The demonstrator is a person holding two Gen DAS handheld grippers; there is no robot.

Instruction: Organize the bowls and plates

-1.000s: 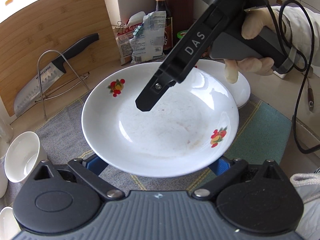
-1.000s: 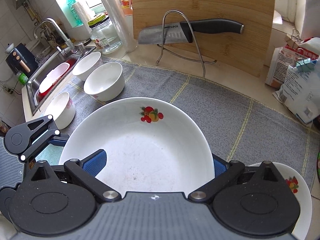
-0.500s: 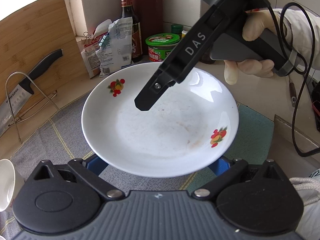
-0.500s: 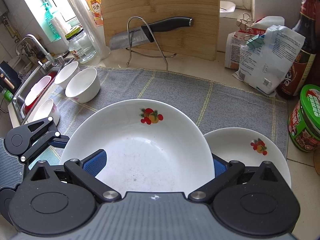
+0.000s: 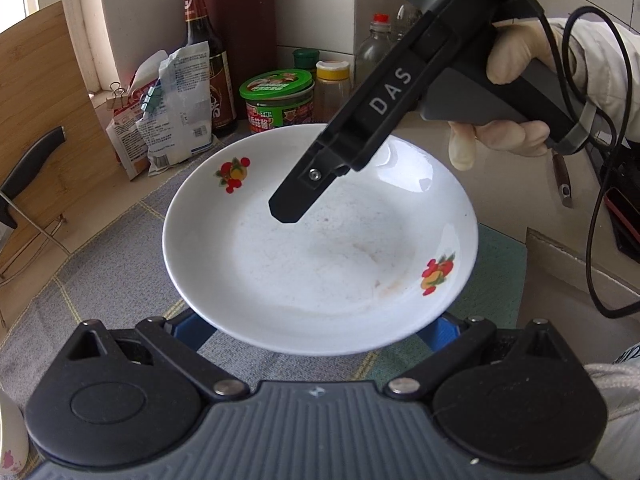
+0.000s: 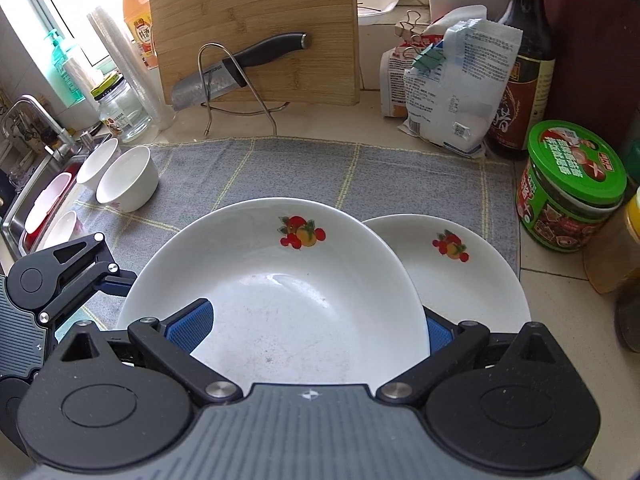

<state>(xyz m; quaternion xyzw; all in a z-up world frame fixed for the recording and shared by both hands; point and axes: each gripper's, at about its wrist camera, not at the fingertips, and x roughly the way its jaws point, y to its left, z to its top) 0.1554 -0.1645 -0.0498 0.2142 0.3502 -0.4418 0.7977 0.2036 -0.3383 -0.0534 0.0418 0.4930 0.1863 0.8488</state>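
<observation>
Kitchen counter (image 6: 320, 128), pale stone, covered in part by a grey checked mat (image 6: 304, 172). At 12 o'clock a bamboo cutting board (image 6: 256, 28) leans upright against the window sill (image 6: 380, 0). At 10 o'clock, a daylit window (image 6: 36, 12); at 9 o'clock, a steel sink (image 6: 20, 216) with faucet (image 6: 24, 112). White tiled wall (image 5: 320, 4) behind the counter corner.

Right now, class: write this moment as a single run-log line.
left gripper: shut on plate | right gripper: shut on same plate, opposite rim | second plate: on grey mat, beside | stage: carrying
</observation>
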